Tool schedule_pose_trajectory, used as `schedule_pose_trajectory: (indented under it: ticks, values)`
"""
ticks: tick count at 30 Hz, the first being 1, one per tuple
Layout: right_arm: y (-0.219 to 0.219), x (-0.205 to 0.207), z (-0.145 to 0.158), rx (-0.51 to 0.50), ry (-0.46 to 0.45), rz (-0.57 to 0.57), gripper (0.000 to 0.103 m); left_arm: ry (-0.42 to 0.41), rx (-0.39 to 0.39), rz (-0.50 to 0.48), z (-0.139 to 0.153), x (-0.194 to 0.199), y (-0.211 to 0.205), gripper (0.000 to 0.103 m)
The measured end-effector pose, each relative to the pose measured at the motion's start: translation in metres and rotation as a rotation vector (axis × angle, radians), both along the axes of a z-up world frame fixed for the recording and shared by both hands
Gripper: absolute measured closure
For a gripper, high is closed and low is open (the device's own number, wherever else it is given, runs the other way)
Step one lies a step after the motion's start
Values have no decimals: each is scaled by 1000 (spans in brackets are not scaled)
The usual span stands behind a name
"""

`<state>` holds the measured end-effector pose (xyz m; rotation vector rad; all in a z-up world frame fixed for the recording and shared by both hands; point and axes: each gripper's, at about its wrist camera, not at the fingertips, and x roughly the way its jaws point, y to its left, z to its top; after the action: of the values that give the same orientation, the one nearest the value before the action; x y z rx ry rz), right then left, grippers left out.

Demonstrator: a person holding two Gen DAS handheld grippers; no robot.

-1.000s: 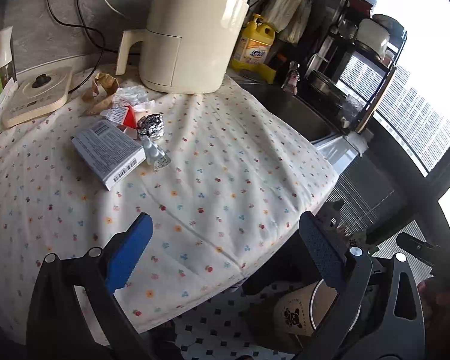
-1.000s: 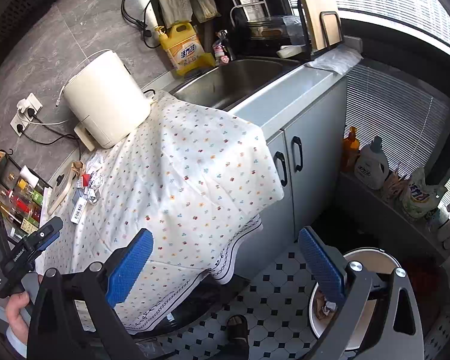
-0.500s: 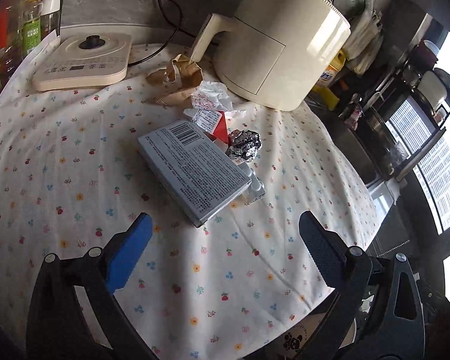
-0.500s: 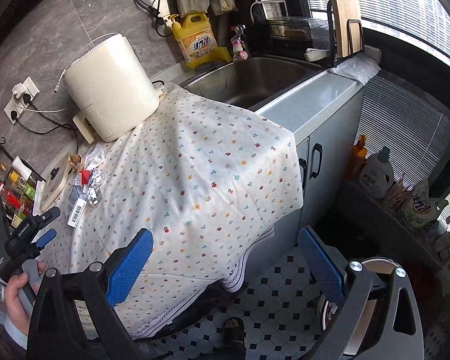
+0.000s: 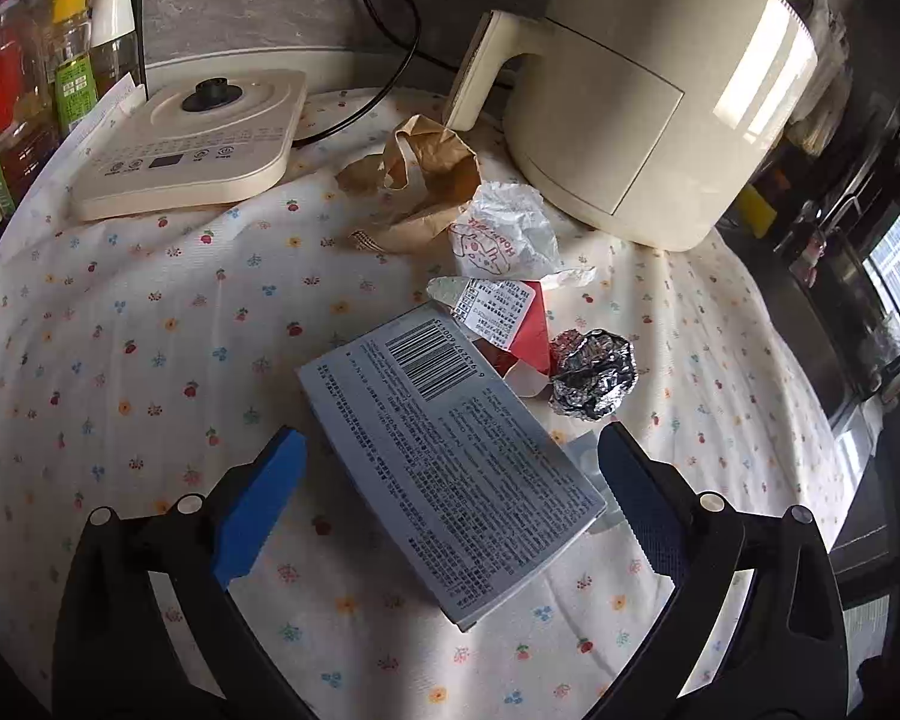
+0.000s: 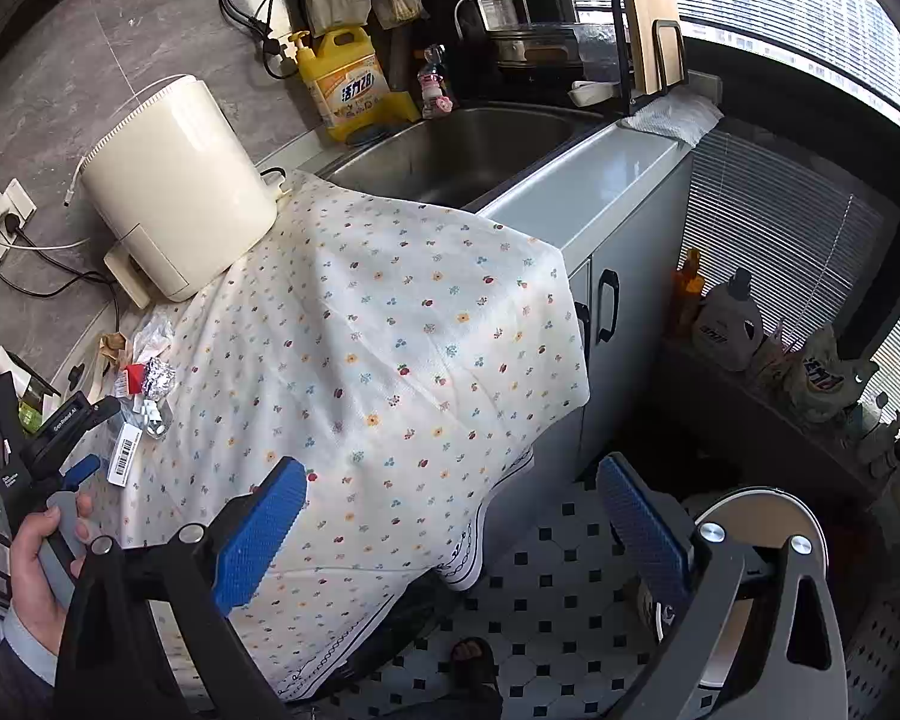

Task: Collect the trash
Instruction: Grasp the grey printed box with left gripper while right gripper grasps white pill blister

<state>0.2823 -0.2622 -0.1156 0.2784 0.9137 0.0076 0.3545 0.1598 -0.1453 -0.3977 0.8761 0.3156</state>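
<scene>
**Left wrist view: open jaws over the grey carton in the trash pile**

Left wrist view. Left gripper [image 5: 447, 501] low over the floral cloth [image 5: 150, 360] on the bench, jaws spread wide, nothing held. Grey carton [image 5: 450, 456], barcode side up, lies flat between the two blue pads; contact with either pad cannot be told. Just beyond the carton: red-and-white packet [image 5: 510, 324], foil ball [image 5: 594, 372] to its right, crumpled white wrapper [image 5: 504, 237], torn brown paper bag [image 5: 432, 174]. All of it clustered close together in front of the cream air fryer [image 5: 648, 96]. Cream kettle base [image 5: 192, 138] to the left, bottles [image 5: 24, 90] at the far left edge.

Right wrist view. Right gripper [image 6: 450, 534] held out past the bench edge, above the tiled floor [image 6: 558, 594], jaws wide apart and empty. Same trash pile small at the far left of the cloth. A hand [image 6: 42, 564] grips the other tool's handle there. Sink [image 6: 468, 144] and yellow detergent jug [image 6: 348, 84] behind. Round bin [image 6: 756, 546] on the floor at lower right, partly hidden by the gripper's finger.
</scene>
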Motion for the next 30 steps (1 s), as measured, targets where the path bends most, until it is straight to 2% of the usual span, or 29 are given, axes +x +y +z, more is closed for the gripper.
schedule_pose_trajectory:
  ticks: [5,11,12,13,14,16,22,30]
  values:
    - [21,14,-2,4,-2,35,8,48,30,-13,-10,-1,2,6]
    - [72,39,-9,13,3,156,8,28,-8,-17,-14,-29,20,7]
    - [83,43,-10,15,2,183,8,22,-16,-24,-15,-35,24,12]
    - [94,47,-11,16,1,211,8,17,-6,-25,-14,-41,28,29]
    - [106,51,-12,15,0,238,8,16,5,-27,-13,-45,31,38]
    - [129,59,-14,20,-2,295,8,-6,-32,-41,-12,-56,41,38]
    - [200,78,-23,24,-6,466,8,-51,-13,-31,-1,-88,66,38]
    - [271,97,-33,-16,-15,612,13,-78,-13,-25,5,-112,89,38]
